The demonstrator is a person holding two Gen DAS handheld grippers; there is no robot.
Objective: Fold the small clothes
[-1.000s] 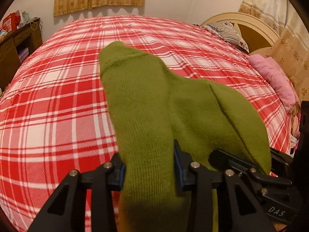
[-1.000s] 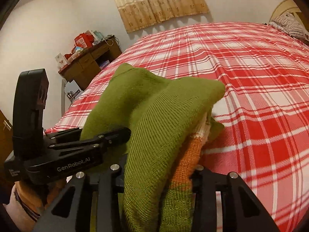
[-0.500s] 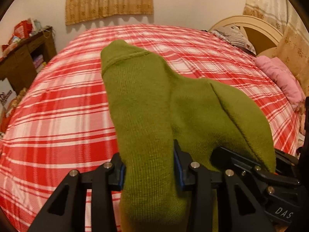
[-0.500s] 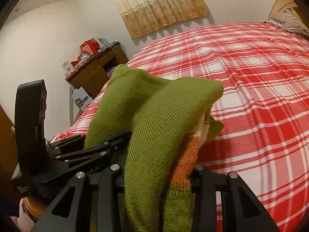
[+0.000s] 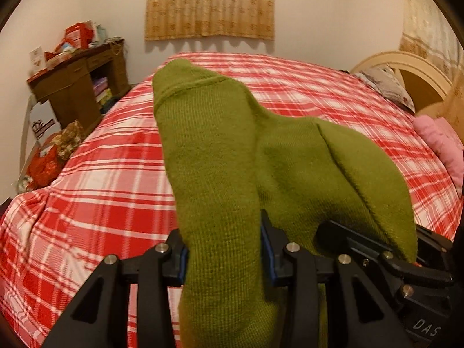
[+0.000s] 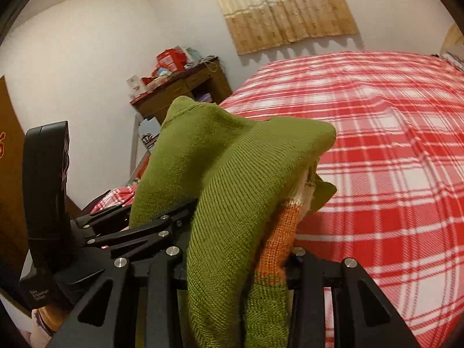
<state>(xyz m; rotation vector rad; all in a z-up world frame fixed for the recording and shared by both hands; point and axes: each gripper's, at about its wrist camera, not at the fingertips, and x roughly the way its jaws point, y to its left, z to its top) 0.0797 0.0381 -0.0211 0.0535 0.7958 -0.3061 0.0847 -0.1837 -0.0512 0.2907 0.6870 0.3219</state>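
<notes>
— While lifted clear of the red plaid bed (image 5: 110, 179), where in the fold?

— Mid-carry, by the look of it: green knitted garment (image 5: 220, 156) doubled over, not yet laid down. Left tool (image 5: 223, 255) clamped on one bunched edge, partly closed around thick knit. Right tool (image 6: 237, 264) likewise pinching the other edge, with an orange and cream band (image 6: 282, 226) showing at its pad.

— Which way pointing?

— Long axis running away from both cameras, ribbed end farthest out, toward the curtain (image 5: 210, 3) wall.

— Next?

— Probably lowering onto the bed, keeping both edges level, then smoothing flat before letting go.
</notes>
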